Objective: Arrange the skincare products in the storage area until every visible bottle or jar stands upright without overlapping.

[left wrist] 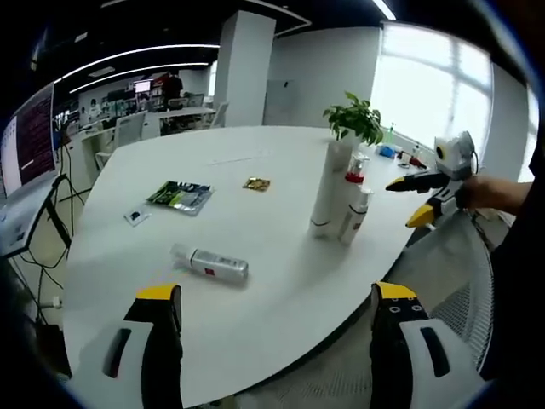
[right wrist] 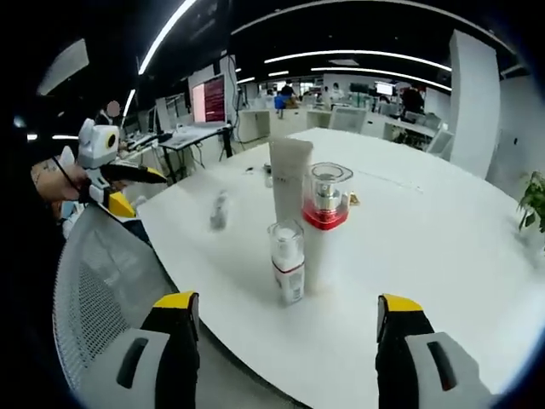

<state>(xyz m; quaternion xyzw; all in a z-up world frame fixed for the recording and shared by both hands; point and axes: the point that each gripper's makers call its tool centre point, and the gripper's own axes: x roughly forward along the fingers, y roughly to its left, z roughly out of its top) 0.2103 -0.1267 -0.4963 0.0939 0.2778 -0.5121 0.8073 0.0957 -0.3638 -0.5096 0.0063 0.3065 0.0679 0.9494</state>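
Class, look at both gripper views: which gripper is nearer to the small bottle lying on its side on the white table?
Left. The left gripper is open just in front of the lying bottle. The right gripper faces the upright cluster, with that bottle farther off beyond it.

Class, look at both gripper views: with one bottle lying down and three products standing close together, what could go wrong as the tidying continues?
1. The lying bottle is round, so open jaws closing on it might roll it along the table.
2. The tall tube, red-collared bottle and small bottle stand tightly grouped; setting another beside them could topple one.
3. They stand fairly near the table edge, so a knocked one might fall off.
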